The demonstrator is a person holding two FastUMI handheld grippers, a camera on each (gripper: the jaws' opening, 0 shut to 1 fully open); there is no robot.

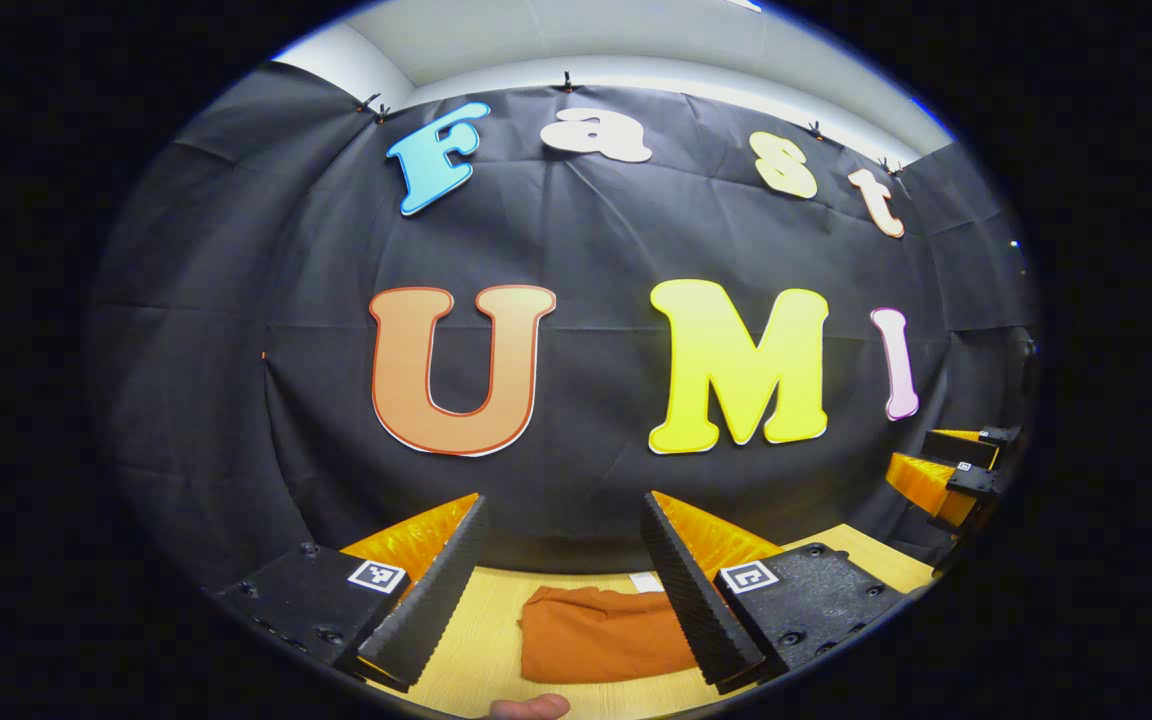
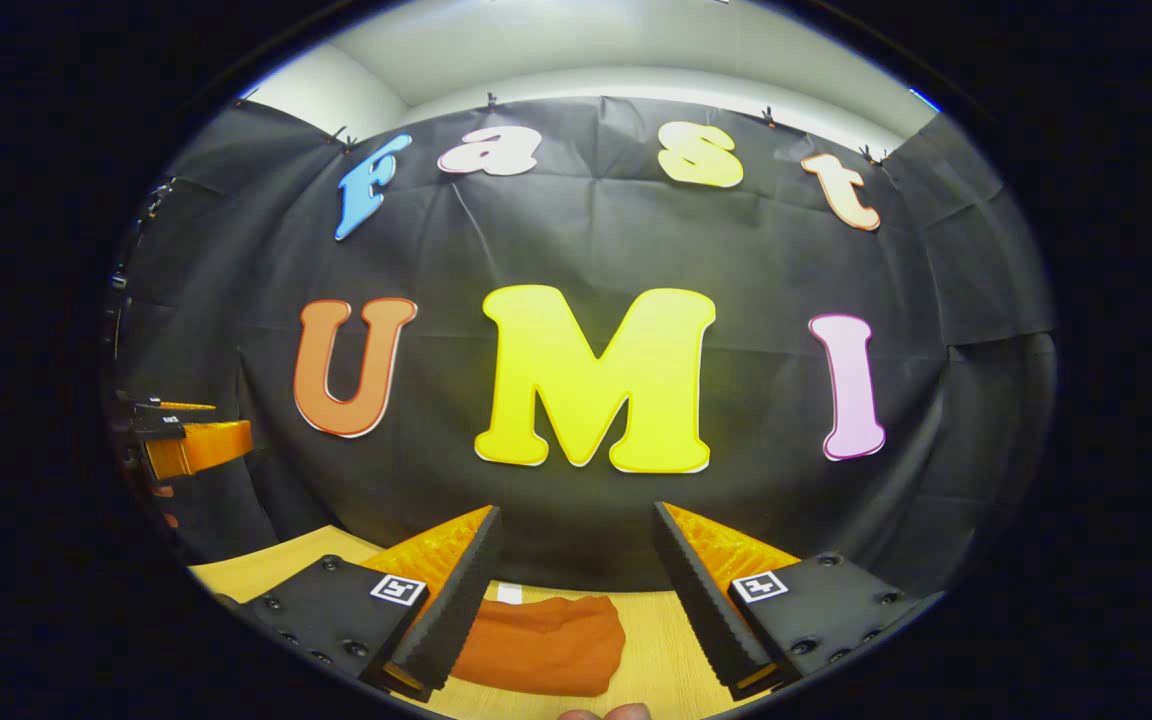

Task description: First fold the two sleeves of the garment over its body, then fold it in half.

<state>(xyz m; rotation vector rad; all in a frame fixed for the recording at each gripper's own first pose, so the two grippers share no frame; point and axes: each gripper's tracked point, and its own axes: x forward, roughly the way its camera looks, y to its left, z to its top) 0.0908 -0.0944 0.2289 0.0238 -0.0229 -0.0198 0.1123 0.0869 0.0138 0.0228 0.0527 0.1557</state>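
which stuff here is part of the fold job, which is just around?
Job:
- orange garment, lying in a compact bundle on the table
- left gripper, open, above it
- right gripper, open, above it

Just around:
- wooden table
- white tag at the garment's far edge
- black cloth wall

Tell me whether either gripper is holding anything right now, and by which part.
Nothing is held. The left gripper and right gripper are both open above the table, with the orange garment lying folded below.
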